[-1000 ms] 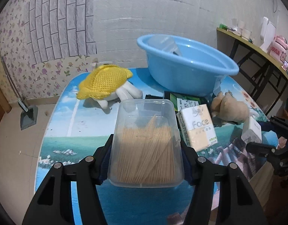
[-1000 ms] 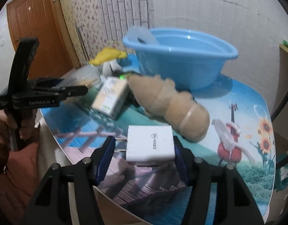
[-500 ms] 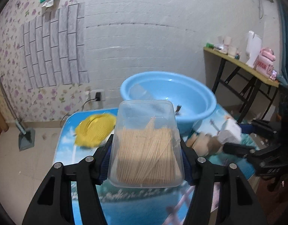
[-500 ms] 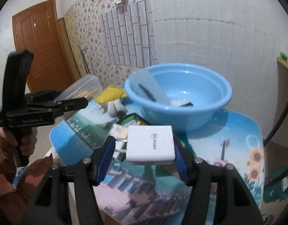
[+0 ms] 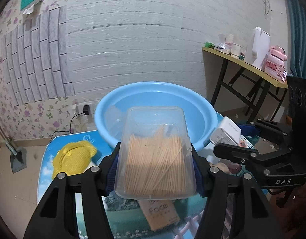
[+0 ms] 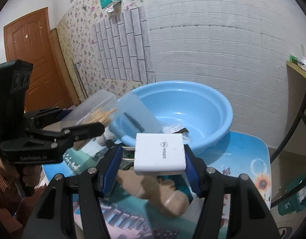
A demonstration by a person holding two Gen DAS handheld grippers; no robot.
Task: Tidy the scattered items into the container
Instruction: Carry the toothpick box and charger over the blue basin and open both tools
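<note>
We hold the toothpick box in the left claw and the white charger in the right claw, both near the blue basin.

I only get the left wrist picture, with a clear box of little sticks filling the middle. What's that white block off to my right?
Observer: A white charger with metal prongs, clamped in the right tool.
Visitor: Is anything already in the blue basin? The box blocks my look inside.
Observer: Yes, the right wrist view shows a clear sheet-like piece leaning inside the blue basin, with a small dark thing on it and something white on the bottom.
Visitor: What lies under that charger?
Observer: A tan plush toy lies on the table below it.
Visitor: Any door in the room?
Observer: A brown wooden door stands far left.
</note>
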